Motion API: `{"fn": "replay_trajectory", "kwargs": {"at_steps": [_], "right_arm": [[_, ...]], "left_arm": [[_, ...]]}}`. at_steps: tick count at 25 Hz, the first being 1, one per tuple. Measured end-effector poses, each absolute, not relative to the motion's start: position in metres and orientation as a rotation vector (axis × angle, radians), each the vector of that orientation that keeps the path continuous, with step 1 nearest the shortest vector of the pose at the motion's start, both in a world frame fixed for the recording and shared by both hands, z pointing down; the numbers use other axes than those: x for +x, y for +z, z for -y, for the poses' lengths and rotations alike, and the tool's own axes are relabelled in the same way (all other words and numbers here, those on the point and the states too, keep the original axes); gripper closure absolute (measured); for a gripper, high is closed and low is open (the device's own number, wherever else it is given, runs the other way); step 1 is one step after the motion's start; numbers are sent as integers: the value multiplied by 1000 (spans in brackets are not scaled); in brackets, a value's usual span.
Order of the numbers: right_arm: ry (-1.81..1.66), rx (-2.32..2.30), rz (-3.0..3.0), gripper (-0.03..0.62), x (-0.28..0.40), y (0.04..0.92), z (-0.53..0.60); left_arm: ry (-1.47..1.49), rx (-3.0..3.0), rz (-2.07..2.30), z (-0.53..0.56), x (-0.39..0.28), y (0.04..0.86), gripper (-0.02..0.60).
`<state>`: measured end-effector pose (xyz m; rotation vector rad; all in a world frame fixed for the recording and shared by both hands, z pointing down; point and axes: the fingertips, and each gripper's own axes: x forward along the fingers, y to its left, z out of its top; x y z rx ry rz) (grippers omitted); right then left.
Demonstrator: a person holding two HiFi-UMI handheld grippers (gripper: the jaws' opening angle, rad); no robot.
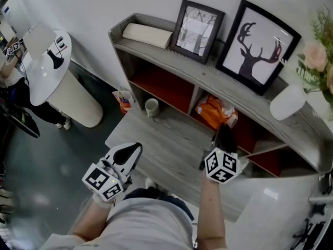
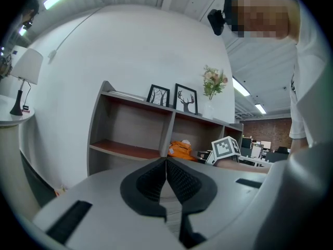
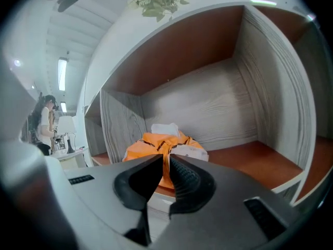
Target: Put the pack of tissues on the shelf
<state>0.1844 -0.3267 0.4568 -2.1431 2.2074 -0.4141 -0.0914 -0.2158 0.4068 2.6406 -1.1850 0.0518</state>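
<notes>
- Tissue pack (image 1: pixel 216 111), orange, lies on the red floor of the shelf's (image 1: pixel 208 75) middle compartment, just right of a divider, with a white tissue sticking up from its top.
- The right gripper (image 1: pixel 225 135) hovers just in front of the pack. In the right gripper view its jaws are drawn almost together, with only a thin slit between them and nothing in it.
- The left gripper (image 1: pixel 130 153) hangs well apart from the pack, over the grey lower board. Its jaws are pressed together and empty.
- A cup (image 1: pixel 151 107) stands at the front of the left compartment.
- On the top board are a flat white box (image 1: pixel 147 34), two framed pictures (image 1: pixel 197 30) and a white vase (image 1: pixel 287 102).
</notes>
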Motion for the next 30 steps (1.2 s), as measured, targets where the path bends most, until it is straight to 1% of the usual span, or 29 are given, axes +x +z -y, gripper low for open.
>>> {"fn": "replay_trajectory", "kwargs": {"at_steps": [6,16,22,30], "right_arm": [[-384,-2127,-2196,566,186,447,323],[-284,-2082,-2162,565,196,402,293],[-241,-2023,-2242,566,196,392,261],[-247,-2082,-2171,566,215,394,209]], "left_arm": [[41,2655,1154,219,-85,405,565],[12,2718,1025,226,-57,397,565],[-1,2764,886,235,-26,396,565],[5,2828,666,238,23,396,565]]}}
